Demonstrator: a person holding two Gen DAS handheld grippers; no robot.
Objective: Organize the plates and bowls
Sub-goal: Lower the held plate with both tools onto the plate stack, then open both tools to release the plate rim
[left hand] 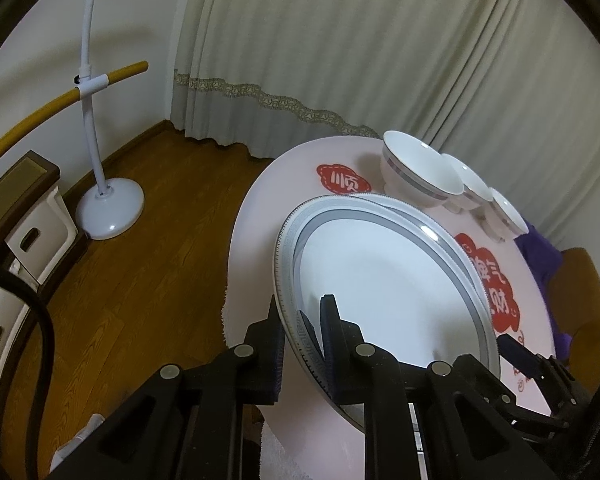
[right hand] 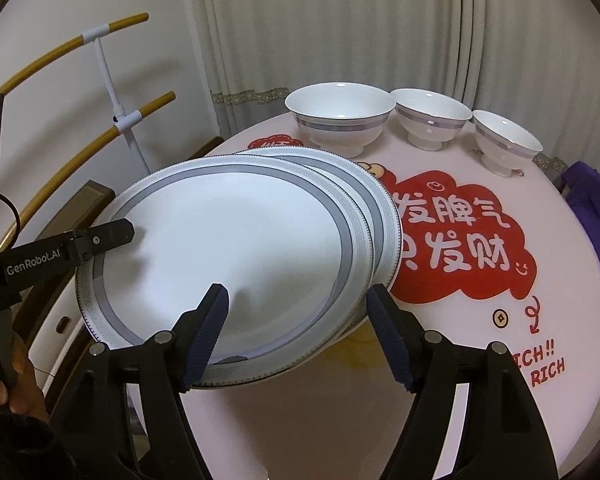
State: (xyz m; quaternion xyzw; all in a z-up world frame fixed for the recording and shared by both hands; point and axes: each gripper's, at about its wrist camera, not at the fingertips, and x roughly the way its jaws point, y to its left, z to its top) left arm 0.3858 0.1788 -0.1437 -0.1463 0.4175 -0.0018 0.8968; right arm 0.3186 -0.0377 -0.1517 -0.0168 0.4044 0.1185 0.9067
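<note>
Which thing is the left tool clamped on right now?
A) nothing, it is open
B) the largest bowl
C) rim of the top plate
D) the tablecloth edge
C: the left tool has its fingers closed either side of the top plate rim, while the three bowls stand untouched at the back.

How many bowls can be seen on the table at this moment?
3. They stand in a row at the far side of the table, behind the plates: a large bowl on the left, a middle bowl and a small bowl on the right. None looks hidden.
</note>
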